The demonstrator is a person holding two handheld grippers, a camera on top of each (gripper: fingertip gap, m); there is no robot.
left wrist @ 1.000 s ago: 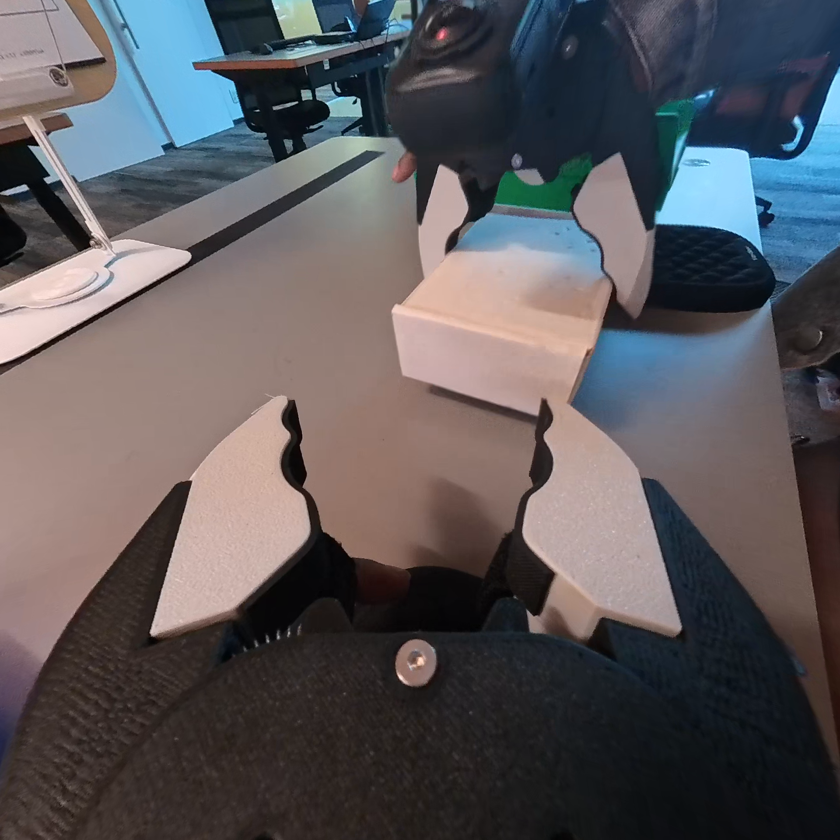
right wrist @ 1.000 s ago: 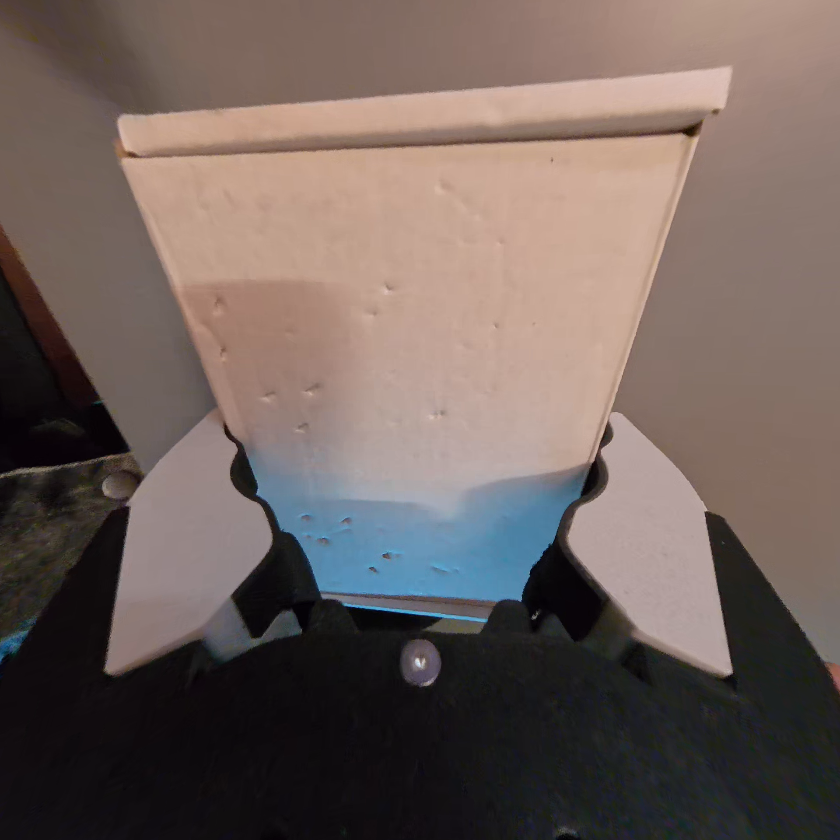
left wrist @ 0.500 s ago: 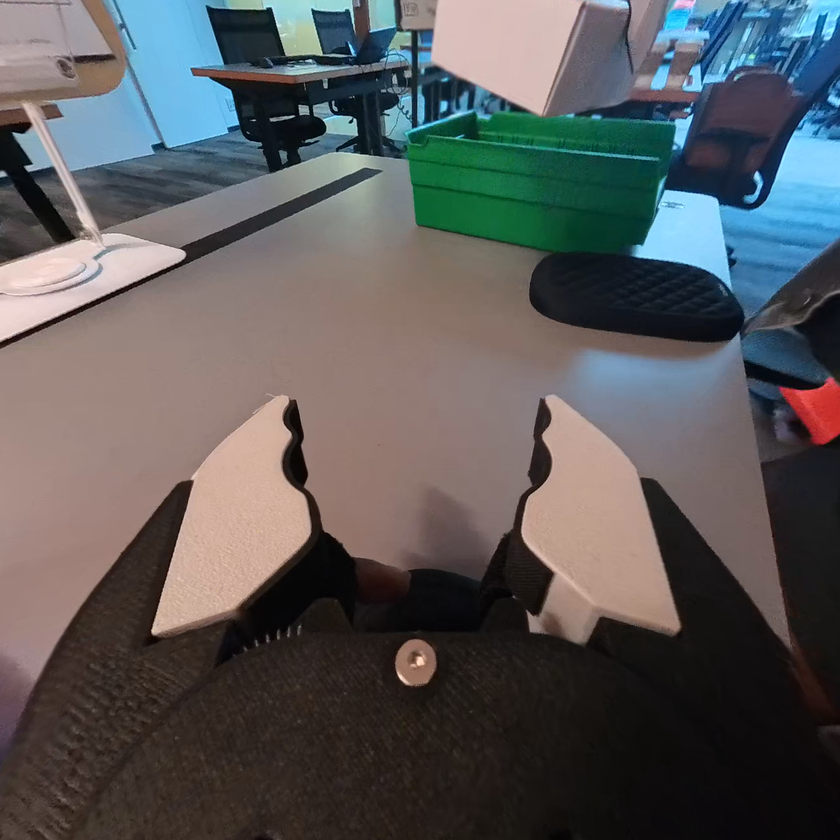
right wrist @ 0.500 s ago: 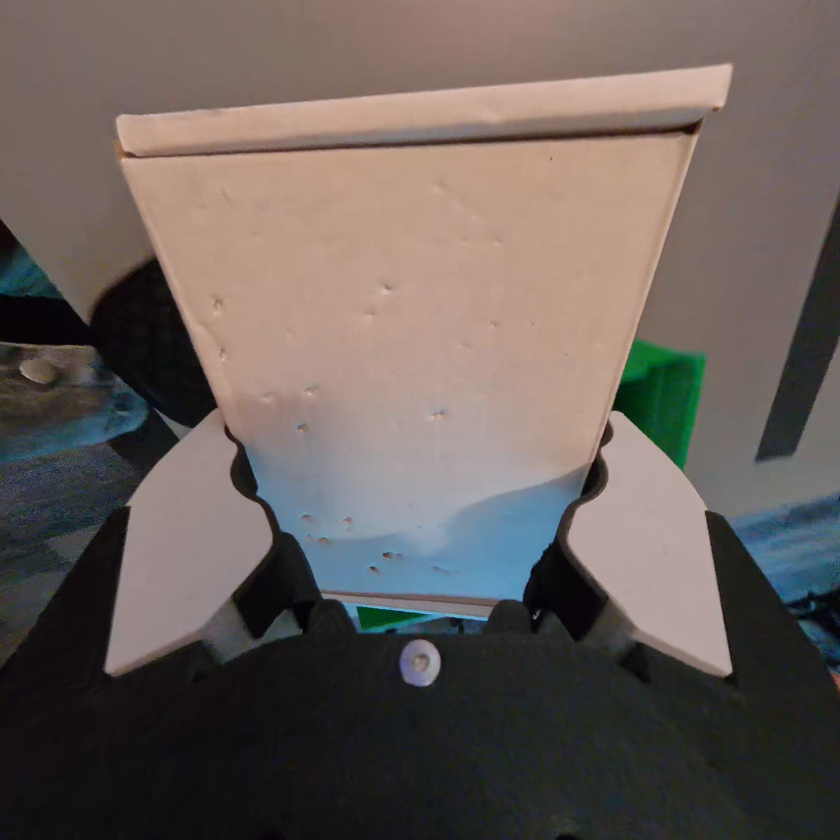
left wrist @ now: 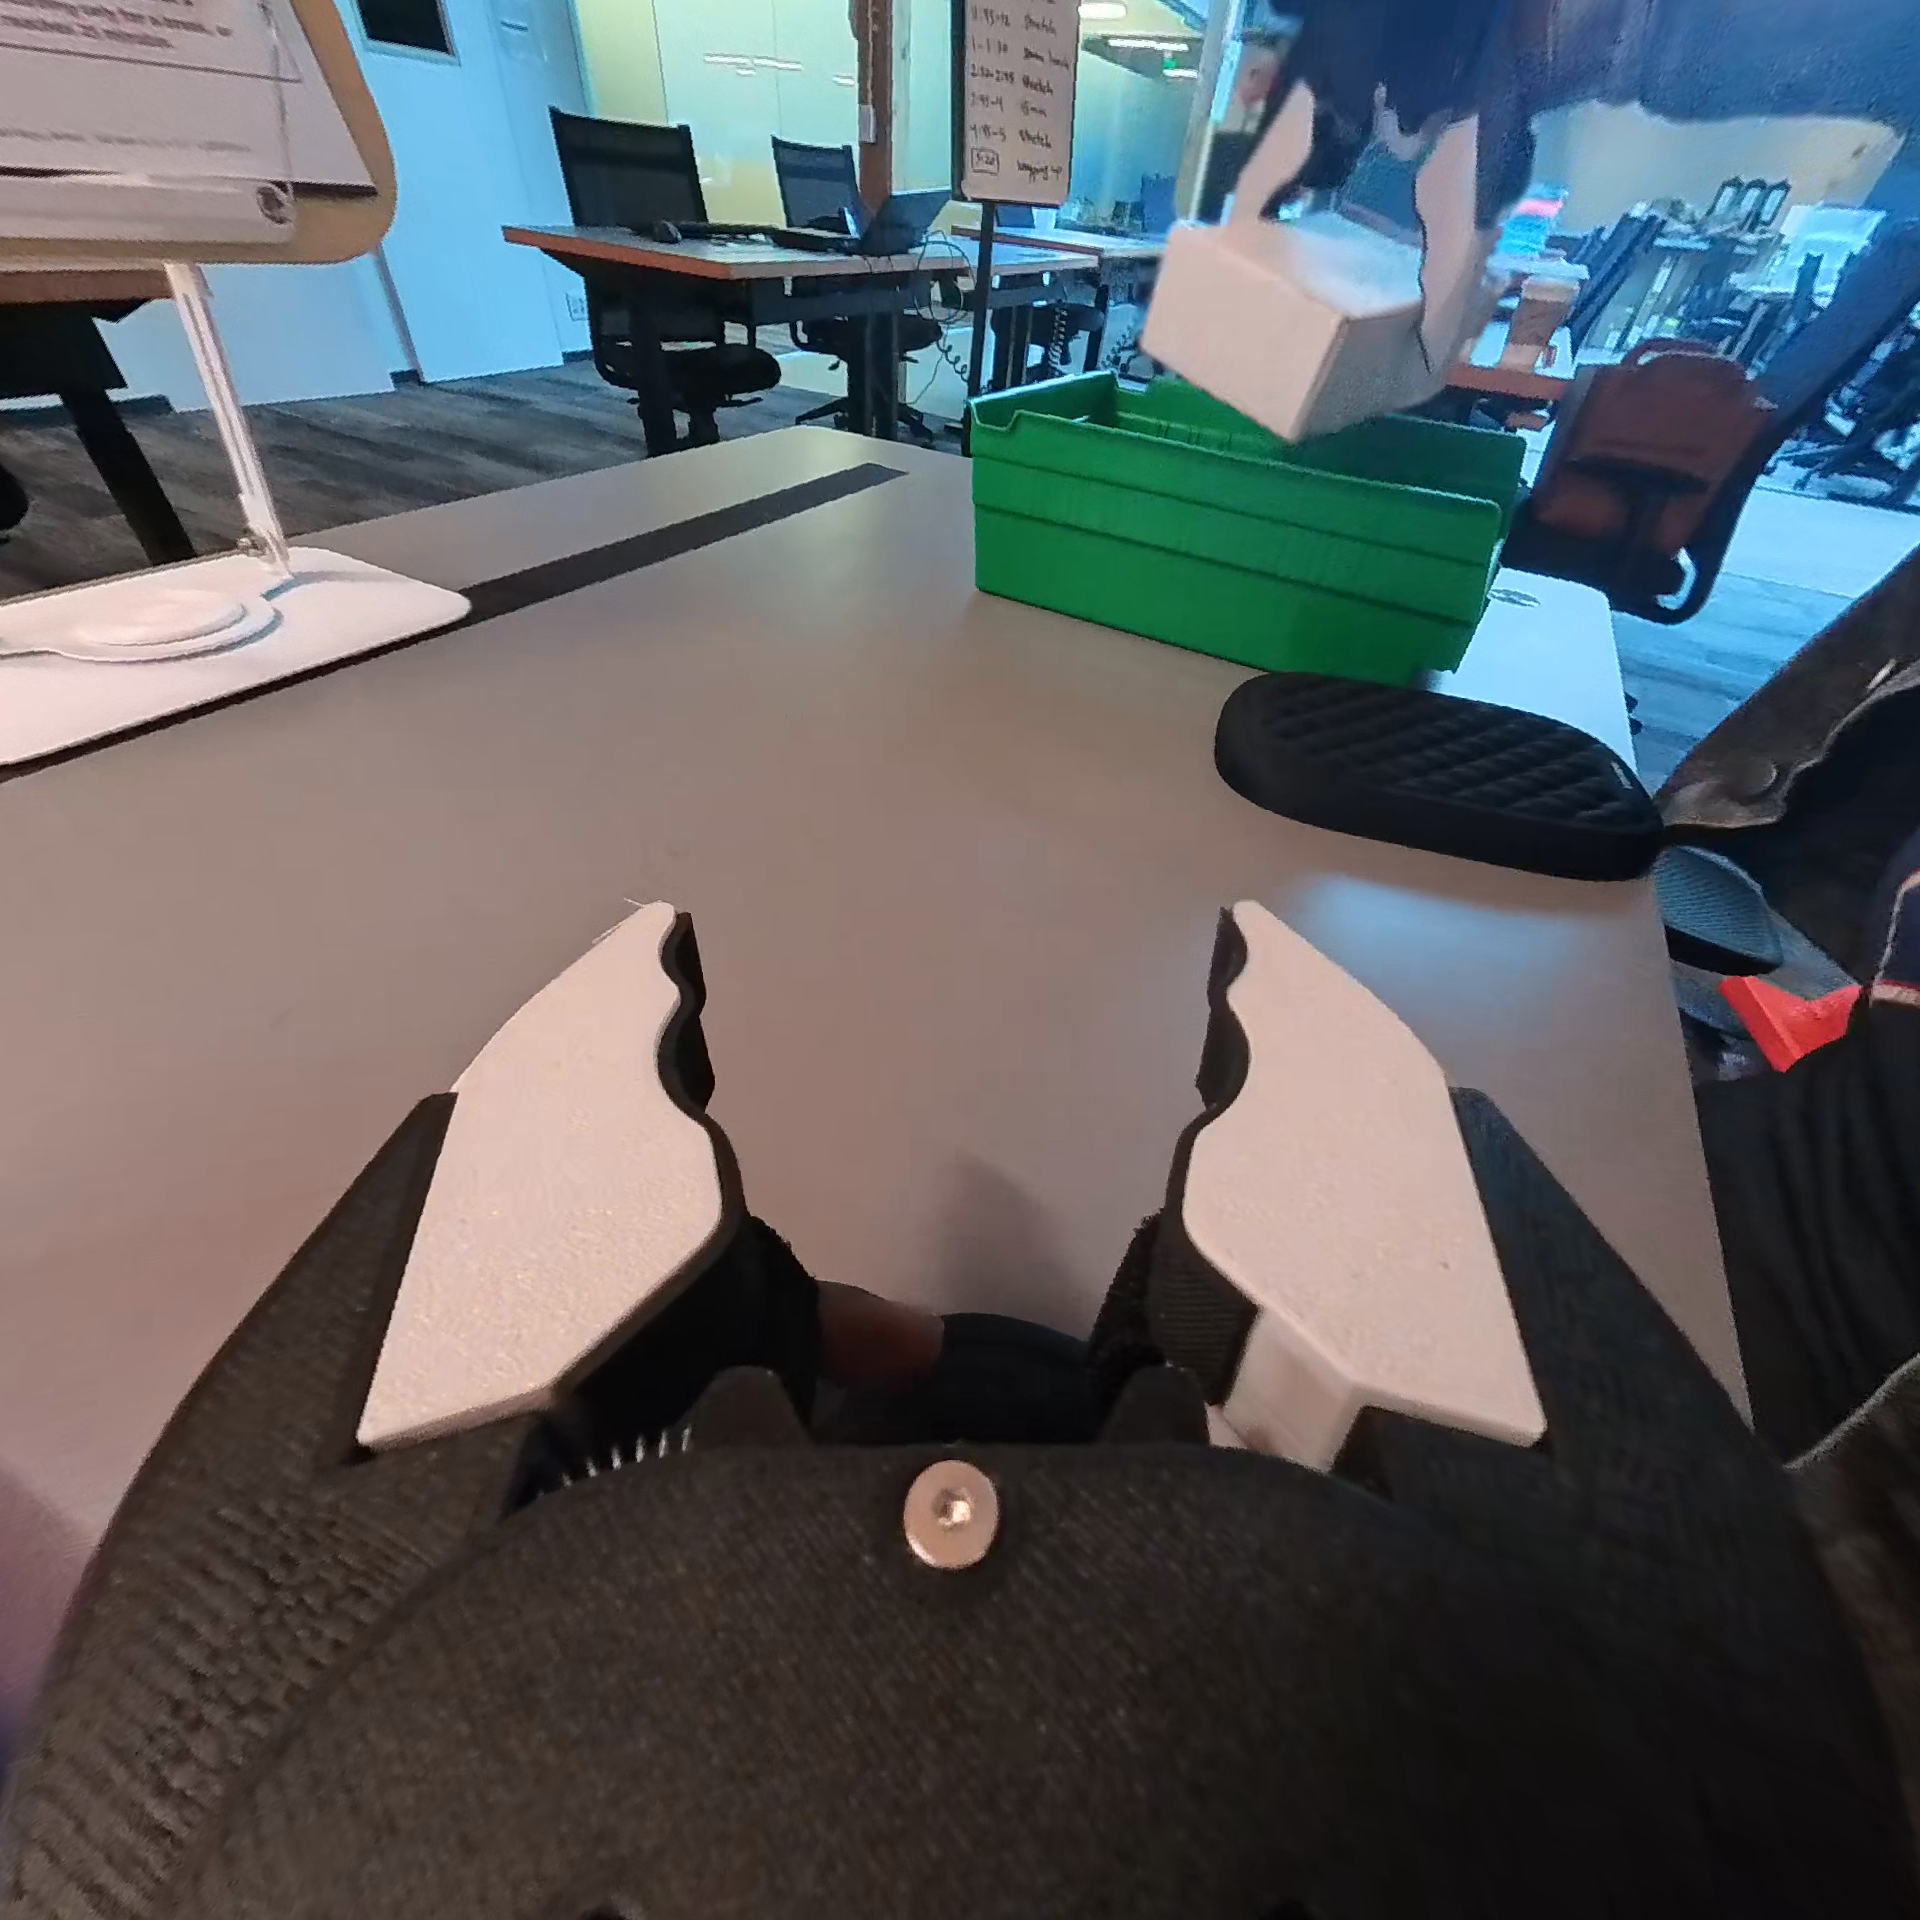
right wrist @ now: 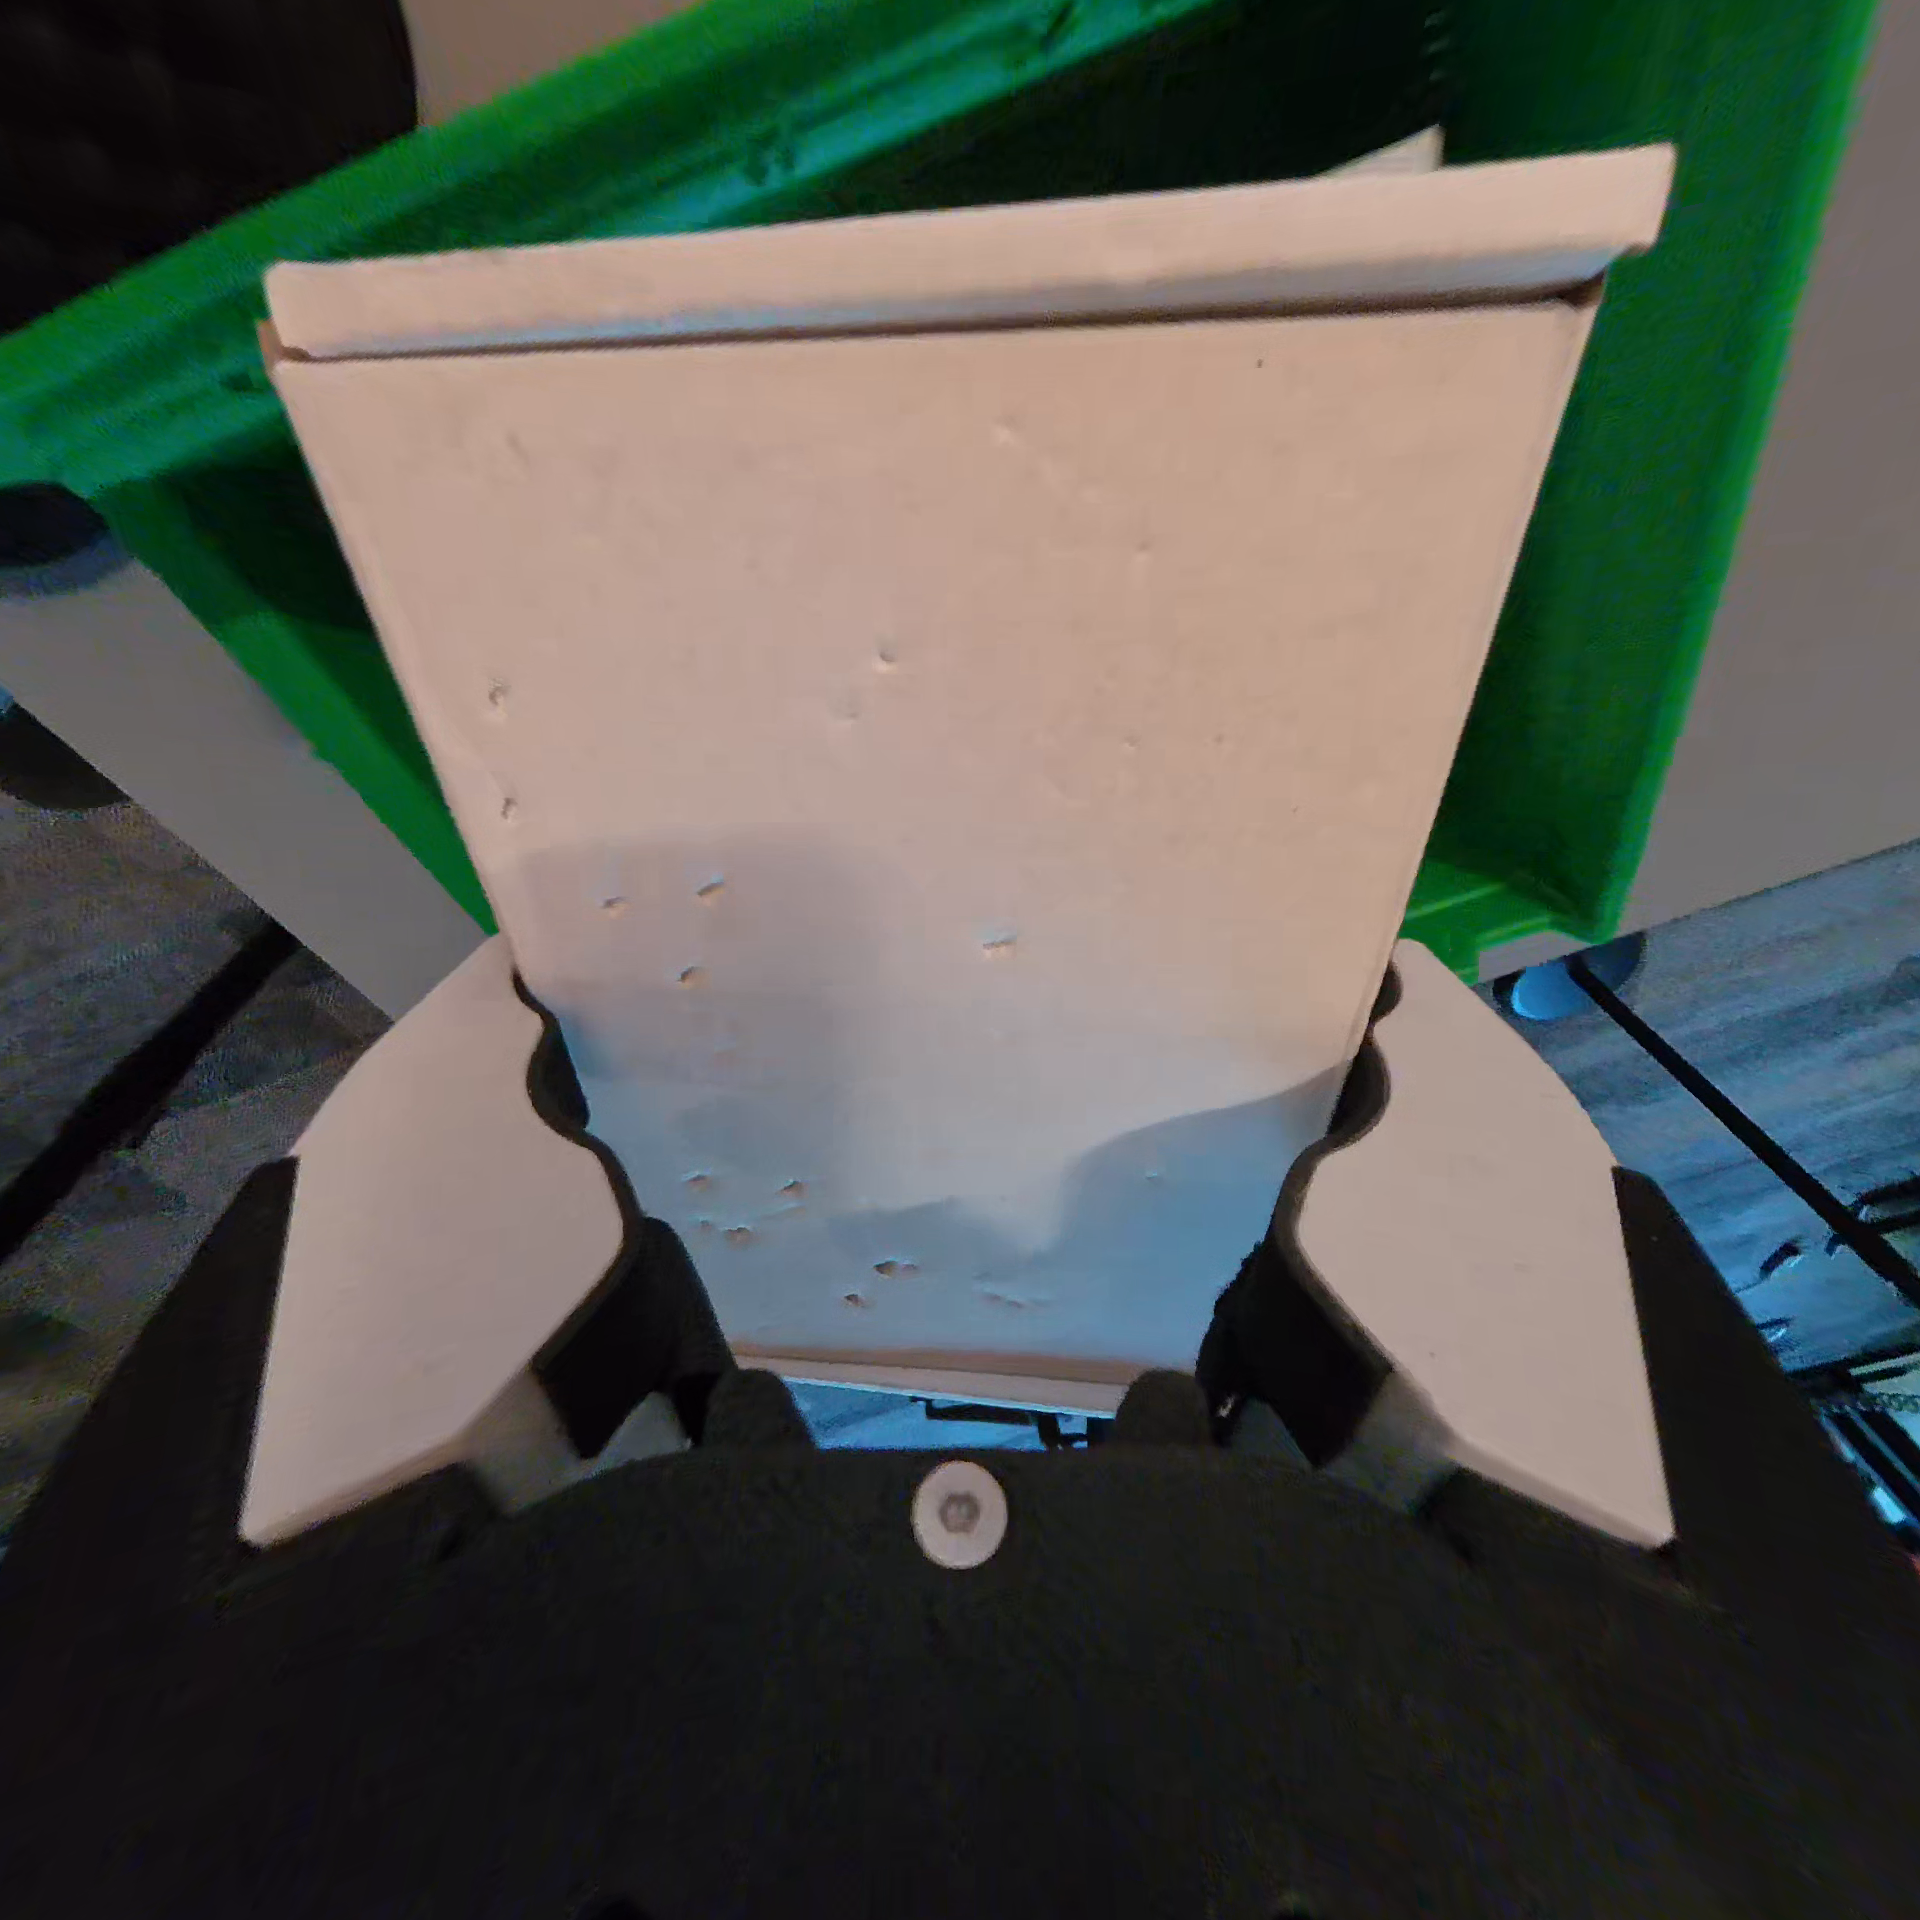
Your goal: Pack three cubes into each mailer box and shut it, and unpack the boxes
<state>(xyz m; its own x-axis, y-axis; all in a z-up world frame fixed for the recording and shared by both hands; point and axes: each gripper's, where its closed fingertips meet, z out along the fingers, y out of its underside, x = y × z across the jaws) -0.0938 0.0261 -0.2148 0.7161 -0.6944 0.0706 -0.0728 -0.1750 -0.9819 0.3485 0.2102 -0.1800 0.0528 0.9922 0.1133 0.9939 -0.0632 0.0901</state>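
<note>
Carrying the closed white mailer box (right wrist: 935, 727) is the step in hand. The right gripper (right wrist: 951, 1018) has its jaws clamped on the box's two side walls near the back end, and the lid flap looks tucked shut. In the left wrist view the same box (left wrist: 1278, 332) hangs tilted in the air just above the green bin (left wrist: 1226, 540) at the far side of the grey table (left wrist: 727, 831), not touching it as far as the view shows.

The left gripper (left wrist: 956, 997) sits low over the table with its jaws wide apart and nothing between them (basically idle for now). A black quilted pad (left wrist: 1423, 769) lies just beside the bin, and a white stand base (left wrist: 208, 644) sits off to the left.

Judging by the pose, this looks like the drop-off of a packed box, though no cubes are visible, so whether it is full can't be told. The next move would call for lowering the box level into the bin so a corner doesn't catch the green rim (right wrist: 623, 135), then spreading the right jaws only once it rests on something. Letting go while it's tilted could make it tumble or pop the lid.
</note>
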